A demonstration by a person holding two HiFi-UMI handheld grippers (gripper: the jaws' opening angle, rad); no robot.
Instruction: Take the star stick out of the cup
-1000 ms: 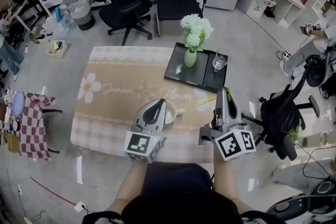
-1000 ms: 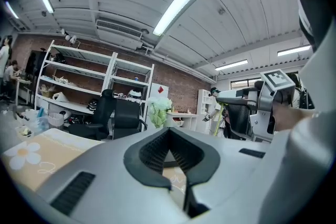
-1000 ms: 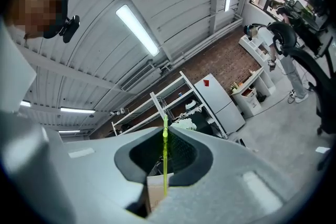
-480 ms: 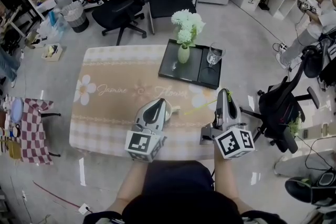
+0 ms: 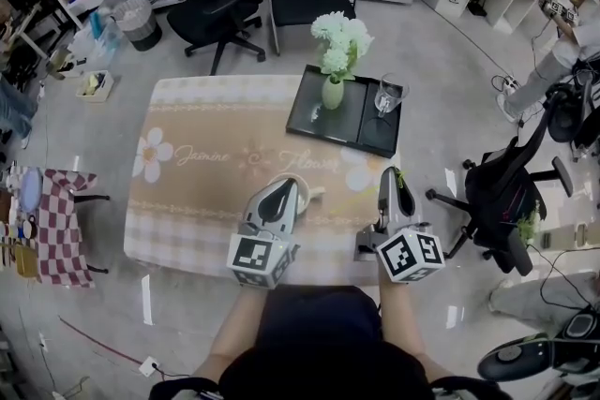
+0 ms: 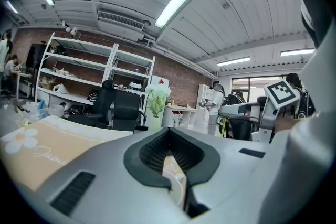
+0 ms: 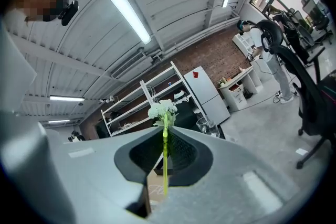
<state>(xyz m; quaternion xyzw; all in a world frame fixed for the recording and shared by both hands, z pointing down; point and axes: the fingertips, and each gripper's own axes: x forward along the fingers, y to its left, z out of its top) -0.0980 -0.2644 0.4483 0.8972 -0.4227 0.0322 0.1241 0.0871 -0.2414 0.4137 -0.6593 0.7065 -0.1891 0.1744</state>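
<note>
A cream cup (image 5: 312,194) stands on the beige flower-print tablecloth (image 5: 202,169) near the front edge, mostly hidden under my left gripper (image 5: 286,186). That gripper is shut on the cup's wall (image 6: 175,178), which shows between its jaws. To the right, my right gripper (image 5: 386,173) is shut on the thin yellow-green star stick (image 7: 165,160), which runs up between the pads. The stick's green end (image 5: 401,176) pokes out beside the right jaw tips, apart from the cup. The star end is not visible.
A black tray (image 5: 354,138) at the table's far right holds a vase of white flowers (image 5: 334,91) and a wine glass (image 5: 387,99). Office chairs stand behind the table (image 5: 220,14) and to its right (image 5: 492,197). A checkered stool (image 5: 54,213) is at the left.
The stick slanted from the cup to the right gripper before; now it is clear of the cup and lies along the right jaws. The left gripper stays on the cup.
</note>
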